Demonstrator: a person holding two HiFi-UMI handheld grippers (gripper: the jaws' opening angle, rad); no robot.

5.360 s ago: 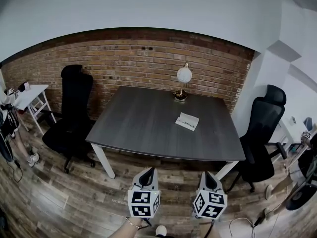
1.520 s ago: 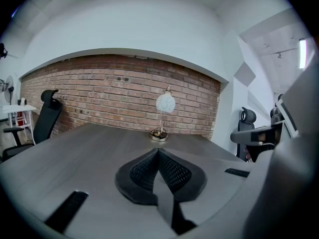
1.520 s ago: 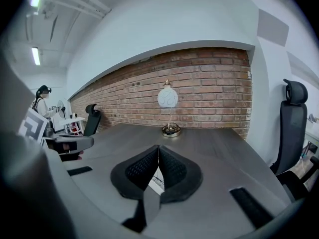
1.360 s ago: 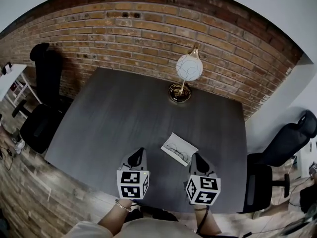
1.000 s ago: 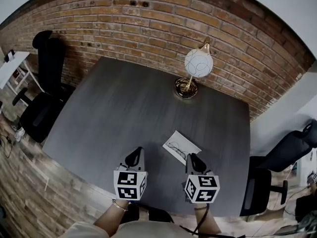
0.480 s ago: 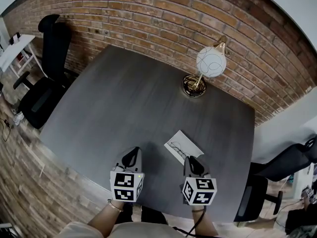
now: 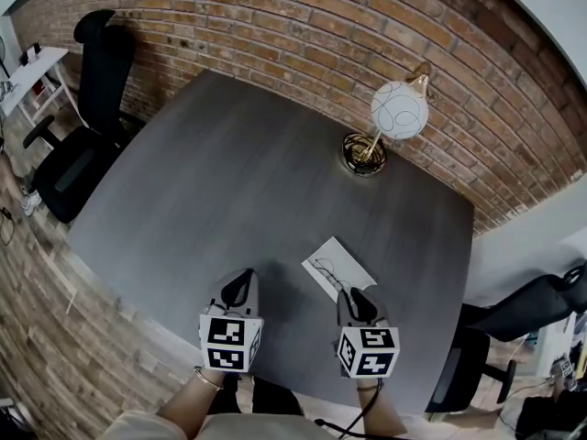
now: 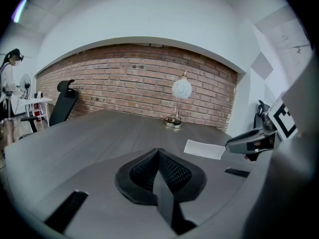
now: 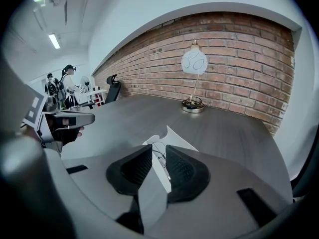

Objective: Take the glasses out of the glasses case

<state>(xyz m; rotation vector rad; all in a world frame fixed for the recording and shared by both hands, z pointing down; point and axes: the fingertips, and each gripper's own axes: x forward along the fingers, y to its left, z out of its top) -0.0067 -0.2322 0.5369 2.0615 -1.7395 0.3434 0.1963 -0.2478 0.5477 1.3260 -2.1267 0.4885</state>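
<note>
Left claw hovers over the near edge of the table, jaws pressed together, nothing between them. White glasses case lies flat on the table, glasses resting on it. Right claw sits just beside the case's near edge, jaws slightly parted, holding nothing.
</note>
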